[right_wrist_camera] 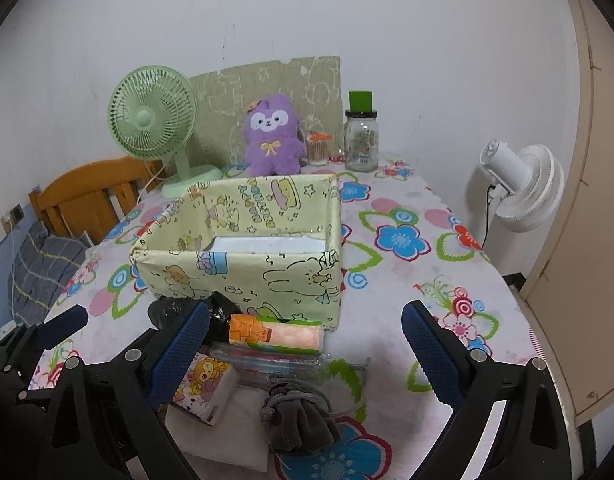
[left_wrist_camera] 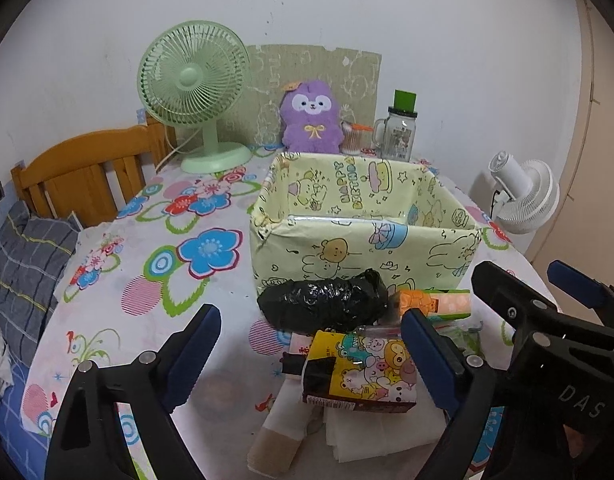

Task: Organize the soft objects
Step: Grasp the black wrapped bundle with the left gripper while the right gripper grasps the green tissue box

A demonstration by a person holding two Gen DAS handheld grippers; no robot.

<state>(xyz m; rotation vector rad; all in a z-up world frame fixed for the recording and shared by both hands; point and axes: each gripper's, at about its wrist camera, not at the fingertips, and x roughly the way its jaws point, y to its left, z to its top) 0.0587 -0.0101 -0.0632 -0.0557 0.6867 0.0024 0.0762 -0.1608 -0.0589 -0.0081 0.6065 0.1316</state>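
Hovering wide open, the left claw (left_wrist_camera: 311, 354) frames a cartoon tissue pack (left_wrist_camera: 361, 372) near the table's (left_wrist_camera: 147, 320) front edge, before the yellow box (left_wrist_camera: 367, 236). Right view: right claw (right_wrist_camera: 305, 354), wide too, above a grey pouch (right_wrist_camera: 303, 420).

Left gripper (left_wrist_camera: 309, 350) open above cartoon tissue pack (left_wrist_camera: 363, 372); black plastic bundle (left_wrist_camera: 325, 306), possibly bag, against yellow-green box (left_wrist_camera: 363, 236).

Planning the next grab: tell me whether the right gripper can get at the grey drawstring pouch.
Probably yes: the right gripper is open, the grey drawstring pouch lies uncovered between its fingers.
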